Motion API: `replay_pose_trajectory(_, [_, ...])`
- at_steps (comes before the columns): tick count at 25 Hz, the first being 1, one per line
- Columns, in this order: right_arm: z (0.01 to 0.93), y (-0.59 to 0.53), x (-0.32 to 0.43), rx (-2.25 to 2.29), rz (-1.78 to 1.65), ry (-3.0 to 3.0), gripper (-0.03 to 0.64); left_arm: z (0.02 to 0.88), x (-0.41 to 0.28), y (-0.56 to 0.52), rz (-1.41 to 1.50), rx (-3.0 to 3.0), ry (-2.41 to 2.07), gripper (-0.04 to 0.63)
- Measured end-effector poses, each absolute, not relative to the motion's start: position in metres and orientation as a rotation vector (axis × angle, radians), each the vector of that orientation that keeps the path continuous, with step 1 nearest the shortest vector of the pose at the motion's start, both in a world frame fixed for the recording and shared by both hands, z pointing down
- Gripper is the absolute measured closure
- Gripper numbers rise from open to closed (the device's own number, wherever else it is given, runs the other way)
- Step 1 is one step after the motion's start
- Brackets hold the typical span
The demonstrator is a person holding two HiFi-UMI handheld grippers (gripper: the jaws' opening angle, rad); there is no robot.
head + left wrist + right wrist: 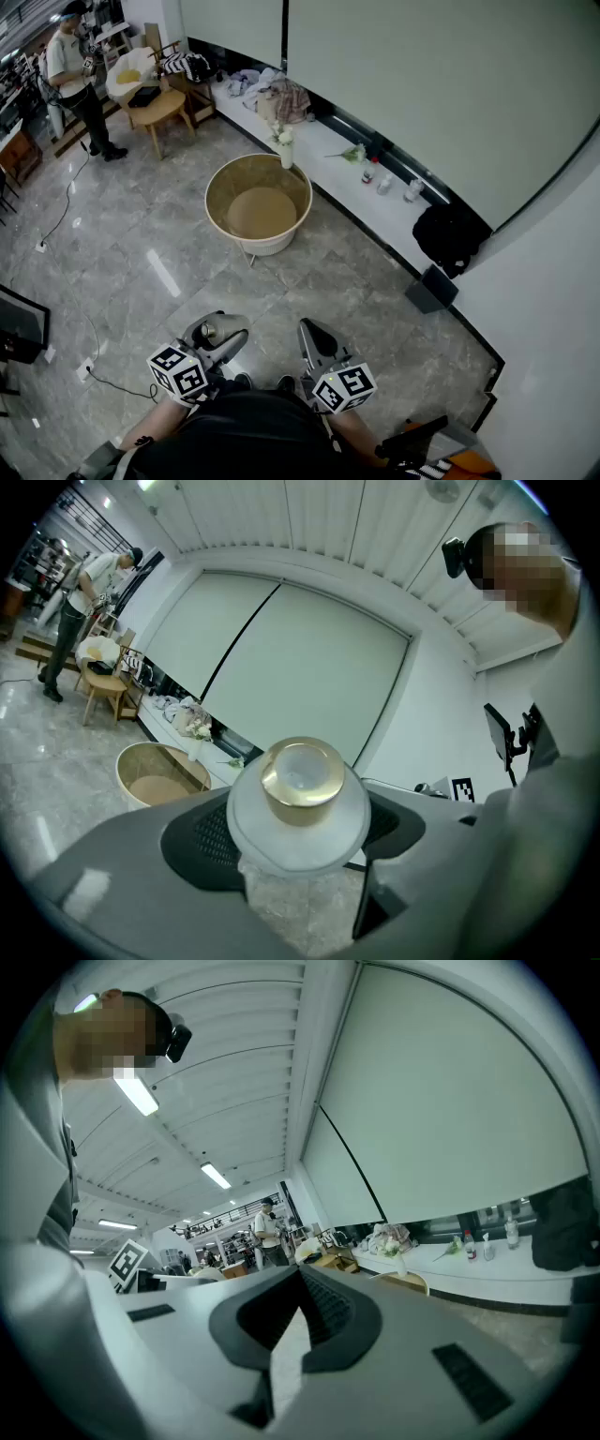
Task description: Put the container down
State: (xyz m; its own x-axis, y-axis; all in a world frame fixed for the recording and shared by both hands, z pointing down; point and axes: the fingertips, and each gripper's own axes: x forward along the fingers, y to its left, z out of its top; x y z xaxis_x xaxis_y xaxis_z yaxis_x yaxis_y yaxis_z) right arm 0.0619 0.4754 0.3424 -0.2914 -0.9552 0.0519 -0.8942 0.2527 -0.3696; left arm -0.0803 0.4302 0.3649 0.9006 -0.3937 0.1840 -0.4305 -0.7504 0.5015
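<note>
While hovering above the grey marbled floor, clamps a frosted white round container with a shiny gold cap in the left gripper, jaws spread wide and pressed on both its flanks. Holds it off the floor, close to the body, well apart from the round white tub with a tan inside ahead. Shows the right gripper just beside the left, jaws drawn together, nothing between them
</note>
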Motion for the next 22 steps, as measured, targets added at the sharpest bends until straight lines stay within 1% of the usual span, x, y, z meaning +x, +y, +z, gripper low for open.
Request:
replay_pose_trajectory(8, [0.350,0.498,0.034,-1.814,-0.516,2.343,0.615,0.379,-0.119,0.463,0.112,2.512,-0.587,0.255])
replay_pose_trajectory(11, [0.350,0.500,0.034,-1.923,-0.485,2.316,0.615,0.387,-0.131,0.465,0.129,2.497,-0.604,0.255])
replay_pose_trajectory(14, [0.334,0.502,0.031,-2.044,-0.286,2.365,0.615,0.388,-0.137,0.464,0.133,2.506,-0.628,0.255])
replay_pose_trajectory(18, [0.314,0.502,0.000,-2.062,0.076,2.696,0.615,0.378,-0.135,0.457,0.128,2.553,-0.666,0.255])
replay_pose_trajectory(22, [0.314,0.499,0.001,-2.034,0.200,2.795,0.615,0.370,-0.124,0.454,0.208,2.645,-0.729,0.255])
